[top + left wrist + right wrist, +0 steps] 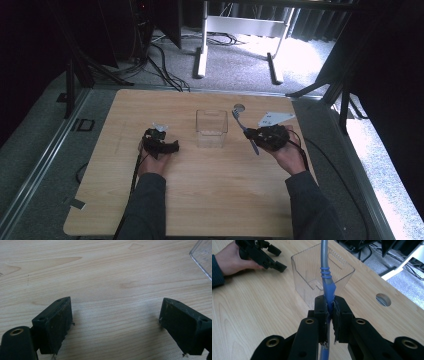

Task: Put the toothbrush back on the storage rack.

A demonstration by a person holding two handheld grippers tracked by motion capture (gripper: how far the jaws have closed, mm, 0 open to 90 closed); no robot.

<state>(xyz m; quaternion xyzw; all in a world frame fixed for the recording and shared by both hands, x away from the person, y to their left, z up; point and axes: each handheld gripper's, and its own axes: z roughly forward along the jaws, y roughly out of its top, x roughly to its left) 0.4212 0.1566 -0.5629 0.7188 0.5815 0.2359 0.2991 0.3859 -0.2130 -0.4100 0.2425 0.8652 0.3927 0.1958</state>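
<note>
right hand-held gripper (329, 312): clenched on the blue handle of a fork (325, 272), jaws pressed to either side of it; in the high view it sits right of centre (256, 135), cupped by the right hand (290, 152)
fork: held partway along the handle, so the metal end runs up and away toward the top of the right gripper view; in the high view the tines (236, 116) point to the upper part of the frame, just right of the bin; my guess is the mid-handle grip leaves the free end able to tip into the bin
bin (211, 128): clear plastic, open-topped, upright at the middle of the tabletop (210, 200); nothing can be made out inside it; in the right gripper view it stands straight behind the fork (307, 285), which suggests the fork is being lined up with it
left hand-held gripper (116, 322): released, jaws wide apart with bare wood between them; in the high view it rests left of the bin (160, 142), near it but apart, probably parked out of the way
bin corner: clear edge at the upper right of the left gripper view (202, 257)
hole (383, 299): round, in the tabletop, right of the fork in the right gripper view, nothing near it
step, as I judge it: fork picked up, not yet in the bin
</note>
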